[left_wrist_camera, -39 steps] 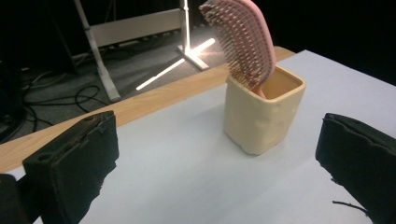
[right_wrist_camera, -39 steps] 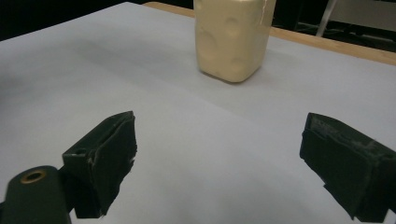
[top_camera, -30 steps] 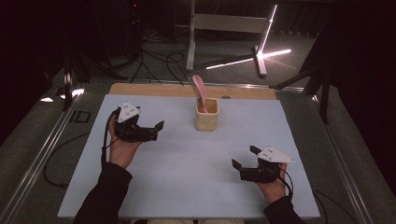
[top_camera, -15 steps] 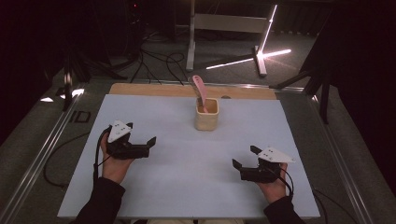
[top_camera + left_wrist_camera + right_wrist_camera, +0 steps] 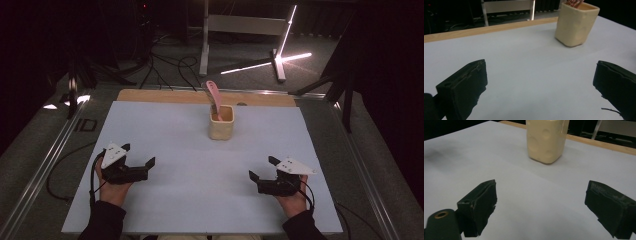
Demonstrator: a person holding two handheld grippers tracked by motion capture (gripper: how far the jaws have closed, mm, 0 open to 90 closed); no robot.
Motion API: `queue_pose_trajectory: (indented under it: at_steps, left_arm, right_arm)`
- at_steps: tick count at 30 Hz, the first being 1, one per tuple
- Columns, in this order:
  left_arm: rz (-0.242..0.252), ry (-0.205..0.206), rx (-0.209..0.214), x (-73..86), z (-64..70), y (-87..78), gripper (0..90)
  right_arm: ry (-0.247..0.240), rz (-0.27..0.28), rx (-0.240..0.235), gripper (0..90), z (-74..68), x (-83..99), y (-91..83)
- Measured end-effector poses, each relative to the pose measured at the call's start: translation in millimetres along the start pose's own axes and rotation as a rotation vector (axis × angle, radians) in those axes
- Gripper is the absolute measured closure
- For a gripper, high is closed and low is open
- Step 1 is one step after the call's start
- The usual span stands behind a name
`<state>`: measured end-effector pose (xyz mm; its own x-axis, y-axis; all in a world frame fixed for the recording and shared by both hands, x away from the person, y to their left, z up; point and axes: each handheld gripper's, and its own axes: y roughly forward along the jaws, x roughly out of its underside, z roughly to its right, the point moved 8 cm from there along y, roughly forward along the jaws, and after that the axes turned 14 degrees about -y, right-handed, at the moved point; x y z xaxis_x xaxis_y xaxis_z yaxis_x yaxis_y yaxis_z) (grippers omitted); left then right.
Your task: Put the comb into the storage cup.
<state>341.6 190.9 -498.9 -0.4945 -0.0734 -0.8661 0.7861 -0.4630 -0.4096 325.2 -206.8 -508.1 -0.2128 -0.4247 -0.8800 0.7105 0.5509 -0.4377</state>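
Both grippers, left (image 5: 137, 156) and right (image 5: 261, 168), rested on the bench (image 5: 170, 130) with jaws wide open and empty, near the cup (image 5: 221, 125) holding a pink spatula (image 5: 214, 95).

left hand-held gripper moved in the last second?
Yes. The left hand-held gripper has pulled back toward the person, farther from the cream cup, which stayed put.

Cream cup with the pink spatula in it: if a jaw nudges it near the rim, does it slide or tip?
Probably tips rather than slides: the cream cup is taller than wide and narrows toward its base. The pink spatula leans out above the rim, so weight likely sits high and off-centre. The dimpled walls look thick, so it may be fairly heavy.
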Motion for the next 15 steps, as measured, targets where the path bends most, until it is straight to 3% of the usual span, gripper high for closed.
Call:
queue_pose_trajectory:
  at_steps: [9,15]
  left_arm:
    - [0.012,-0.017,0.006,12.9,-14.6,-12.1,0.0]
    - [0.023,0.016,0.007,18.6,-18.8,-20.6,0.0]
  right_arm:
    - [-0.002,0.000,0.004,10.5,-0.1,0.8,-1.6]
    - [0.003,-0.003,0.010,10.6,1.4,4.2,-3.2]
